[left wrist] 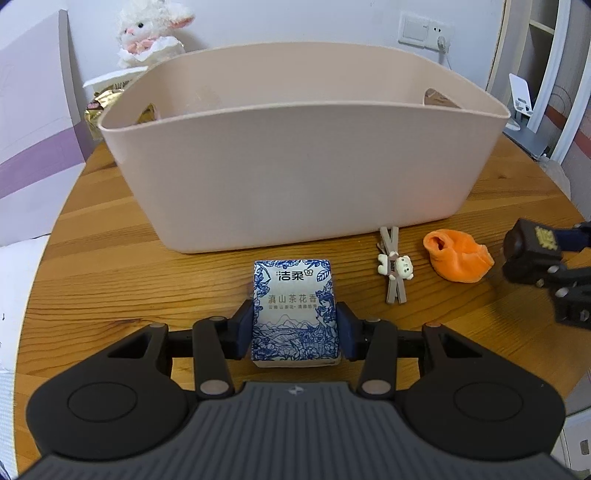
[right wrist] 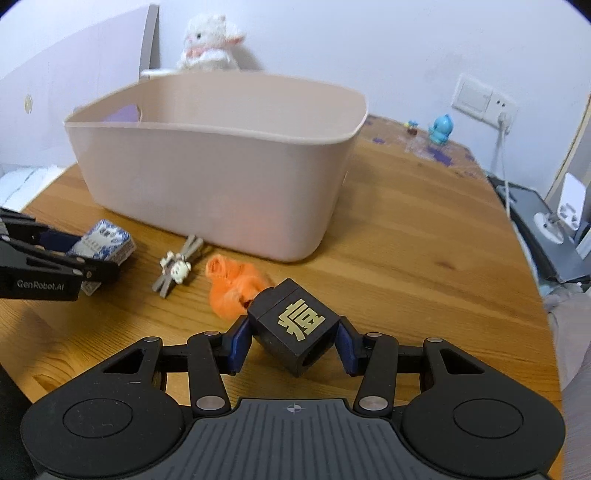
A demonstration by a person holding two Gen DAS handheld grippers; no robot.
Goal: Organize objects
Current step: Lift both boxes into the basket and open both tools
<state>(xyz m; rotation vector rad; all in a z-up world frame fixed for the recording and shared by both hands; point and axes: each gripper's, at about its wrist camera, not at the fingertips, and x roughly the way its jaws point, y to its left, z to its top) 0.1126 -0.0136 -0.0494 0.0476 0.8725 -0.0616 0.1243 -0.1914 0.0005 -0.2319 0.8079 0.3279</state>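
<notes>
A blue-and-white tissue pack (left wrist: 293, 314) lies on the wooden table in front of the pink plastic bin (left wrist: 303, 173), and my left gripper (left wrist: 293, 328) is shut on its sides. My right gripper (right wrist: 293, 339) is shut on a black cube (right wrist: 295, 325) with a gold character, held just above the table. In the left wrist view that cube (left wrist: 532, 251) shows at the far right. Between the two grippers lie a grey clip with a small white bear (left wrist: 393, 266) and a crumpled orange cloth (left wrist: 458, 258). The right wrist view shows the tissue pack (right wrist: 105, 240), bear clip (right wrist: 177, 267), orange cloth (right wrist: 232, 284) and bin (right wrist: 221, 166).
A white plush toy (left wrist: 151, 29) sits behind the bin by the wall. A blue figurine (right wrist: 439, 129) stands at the table's far right. A gold-wrapped item (left wrist: 99, 107) lies left of the bin. A wall socket with a cable (right wrist: 502, 118) and a grey device (right wrist: 546, 229) are off the right edge.
</notes>
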